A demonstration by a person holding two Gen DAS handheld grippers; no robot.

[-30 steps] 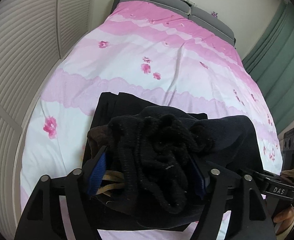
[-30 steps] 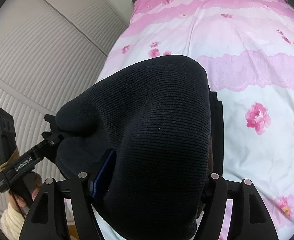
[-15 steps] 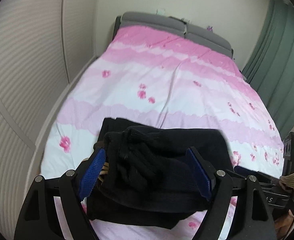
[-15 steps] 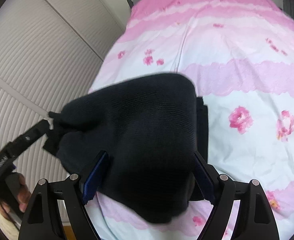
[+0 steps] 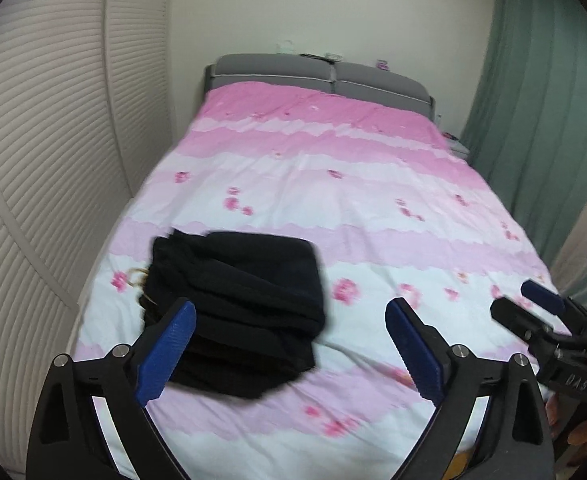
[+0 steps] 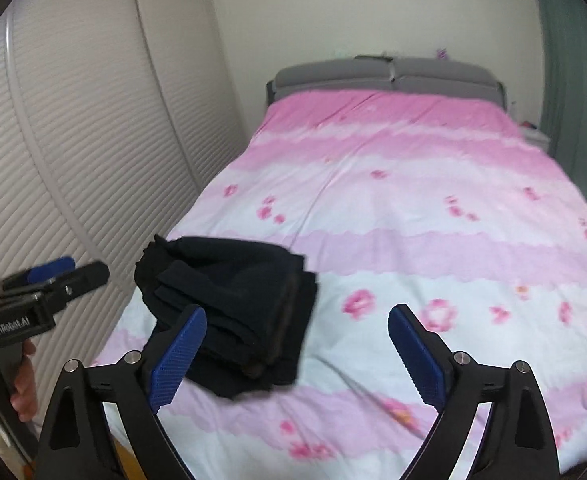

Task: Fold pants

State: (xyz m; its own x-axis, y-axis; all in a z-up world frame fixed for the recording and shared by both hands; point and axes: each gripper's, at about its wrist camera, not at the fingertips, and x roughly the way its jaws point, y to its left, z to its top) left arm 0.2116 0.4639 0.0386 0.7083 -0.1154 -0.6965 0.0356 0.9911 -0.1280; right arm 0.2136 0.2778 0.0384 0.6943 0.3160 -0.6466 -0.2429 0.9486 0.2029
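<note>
Both claws let go and pulled back since earlier, left claw [image 5: 289, 344] and right claw [image 6: 297, 350] now released, folded pants [image 5: 233, 308] on bed [image 5: 373, 200] near-left; soft, light knit, grab stacked edges.

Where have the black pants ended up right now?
The folded black pants lie on the pink floral bedspread, near the bed's foot on the side by the louvered closet doors, low and left in both views.

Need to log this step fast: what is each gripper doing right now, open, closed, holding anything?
Left gripper: open, holding nothing.
Right gripper: open, holding nothing.
Folded black pants lie free on the bed.
</note>
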